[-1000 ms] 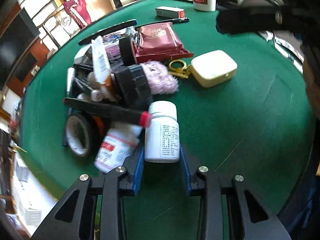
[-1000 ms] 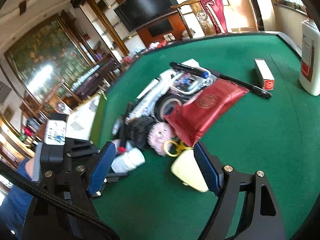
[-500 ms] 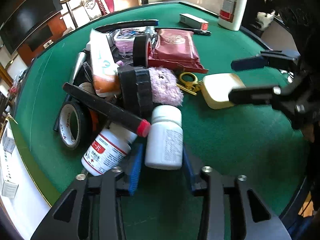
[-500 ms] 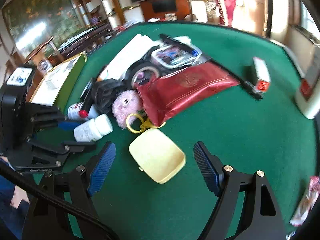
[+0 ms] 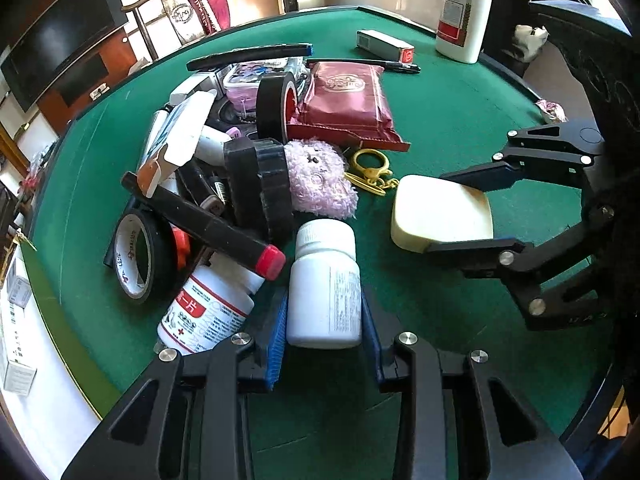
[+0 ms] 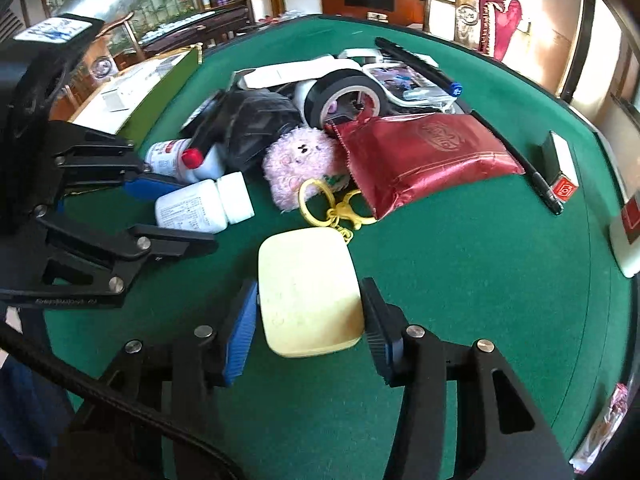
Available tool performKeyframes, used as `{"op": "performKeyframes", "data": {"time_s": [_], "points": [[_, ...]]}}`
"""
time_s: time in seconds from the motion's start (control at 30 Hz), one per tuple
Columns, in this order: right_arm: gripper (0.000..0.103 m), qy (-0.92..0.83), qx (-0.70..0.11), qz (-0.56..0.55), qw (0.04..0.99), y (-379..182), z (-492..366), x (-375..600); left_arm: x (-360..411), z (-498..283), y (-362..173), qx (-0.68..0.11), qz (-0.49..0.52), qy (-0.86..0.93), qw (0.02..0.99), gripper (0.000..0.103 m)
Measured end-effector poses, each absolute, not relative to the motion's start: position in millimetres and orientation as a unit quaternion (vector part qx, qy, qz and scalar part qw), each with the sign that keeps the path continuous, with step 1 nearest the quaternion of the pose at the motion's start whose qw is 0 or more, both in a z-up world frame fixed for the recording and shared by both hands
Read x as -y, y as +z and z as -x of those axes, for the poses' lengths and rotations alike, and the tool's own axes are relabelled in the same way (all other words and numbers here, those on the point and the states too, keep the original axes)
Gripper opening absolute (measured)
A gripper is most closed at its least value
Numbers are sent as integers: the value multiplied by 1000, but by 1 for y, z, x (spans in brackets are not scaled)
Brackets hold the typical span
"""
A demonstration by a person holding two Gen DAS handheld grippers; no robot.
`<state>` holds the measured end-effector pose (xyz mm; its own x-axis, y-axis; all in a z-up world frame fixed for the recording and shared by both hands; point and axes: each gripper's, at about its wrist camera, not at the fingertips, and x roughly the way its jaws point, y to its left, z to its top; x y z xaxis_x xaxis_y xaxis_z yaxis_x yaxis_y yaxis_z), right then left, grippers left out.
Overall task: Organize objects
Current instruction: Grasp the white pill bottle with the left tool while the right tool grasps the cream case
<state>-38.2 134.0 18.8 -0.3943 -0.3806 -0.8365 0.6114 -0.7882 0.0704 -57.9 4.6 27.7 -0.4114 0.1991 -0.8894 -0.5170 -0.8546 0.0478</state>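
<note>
White pill bottle [image 5: 325,285] is lying on its side on the green desk [image 5: 452,120], cap toward the pile, and is clamped between the blue-padded fingers [image 5: 277,340] of the left gripper [image 5: 323,344]; both pads are seen touching its sides. Cream rounded case [image 6: 308,290] is lying flat on the desk just beside the pill bottle, straddled by the right gripper [image 6: 306,326]; its fingers [image 6: 240,330] are set close on either side of the case, but contact cannot be told for sure.

Just beyond the case, a yellow key ring clasp [image 6: 332,210] is touching the case's far edge, attached to a pink plush toy [image 6: 300,160]. Beside the plush, farther from the case, a red foil packet [image 6: 424,156] is lying flat. Left of the pill bottle, a second white bottle with red label [image 5: 208,312] is lying under a black marker with red cap [image 5: 208,224]. A tape roll [image 5: 140,256] is propped on edge beside that bottle. A black tape roll [image 5: 276,106] is standing at the far side of the pile against the red packet. Well beyond the packet, a small white box [image 5: 384,44] and a tall white bottle with red cap [image 5: 462,16] are placed near the desk's far edge.
</note>
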Motion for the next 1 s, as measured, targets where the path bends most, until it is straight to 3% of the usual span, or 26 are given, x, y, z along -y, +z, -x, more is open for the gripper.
{"op": "performKeyframes", "data": {"time_s": [0.07,0.13,0.2,0.33,0.5,0.67,1.0], "points": [[58,-830,-117,-459,295,17,42,-135,-7,63,27,-163,496,826,211,36],[58,-832,-115,-456,295,17,42,-135,-9,66,25,-156,494,827,216,34],[46,-836,-114,-455,286,18,41,-135,-9,64,24,-142,490,831,223,29],[46,-831,-102,-464,290,22,36,-135,-8,47,24,-129,475,841,227,28],[46,-821,-13,-459,339,40,32,-149,20,33,37,-30,464,846,261,29],[46,-799,86,-445,394,50,34,-163,47,25,56,10,442,861,251,29],[46,-791,152,-419,419,67,26,-152,103,9,75,51,414,884,211,29]]}}
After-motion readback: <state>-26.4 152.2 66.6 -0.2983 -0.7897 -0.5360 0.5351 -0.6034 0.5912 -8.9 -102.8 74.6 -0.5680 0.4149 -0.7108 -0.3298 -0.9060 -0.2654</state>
